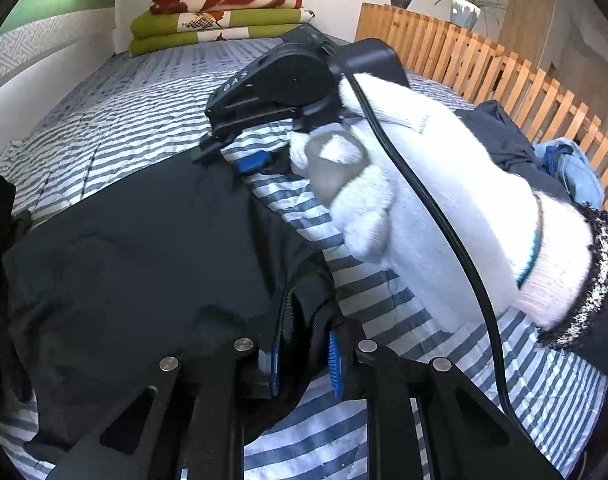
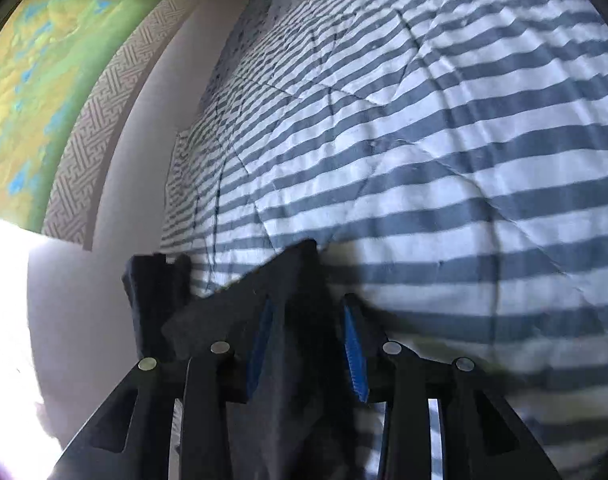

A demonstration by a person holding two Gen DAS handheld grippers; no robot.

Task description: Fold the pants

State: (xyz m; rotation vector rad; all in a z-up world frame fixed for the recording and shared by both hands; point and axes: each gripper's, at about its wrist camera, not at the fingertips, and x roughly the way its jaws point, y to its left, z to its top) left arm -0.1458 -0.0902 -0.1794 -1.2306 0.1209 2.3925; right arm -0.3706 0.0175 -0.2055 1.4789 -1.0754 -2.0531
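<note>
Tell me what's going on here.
A person in white gloves is folding dark pants on a striped bed cover, one handheld gripper per hand. The left gripper is shut on the pants near one edge; the right gripper is shut on another part of them. Other clothes wait by the wooden rail.

Pants (image 1: pixel 144 264) are looking like smooth matt cloth, quilt (image 2: pixel 443 128) soft and crinkly, fence (image 1: pixel 483 64) bare wood, glove (image 1: pixel 443 200) fuzzy knit.

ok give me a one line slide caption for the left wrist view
Left tongs and right tongs each grip the dark pants on a striped bedspread.
</note>
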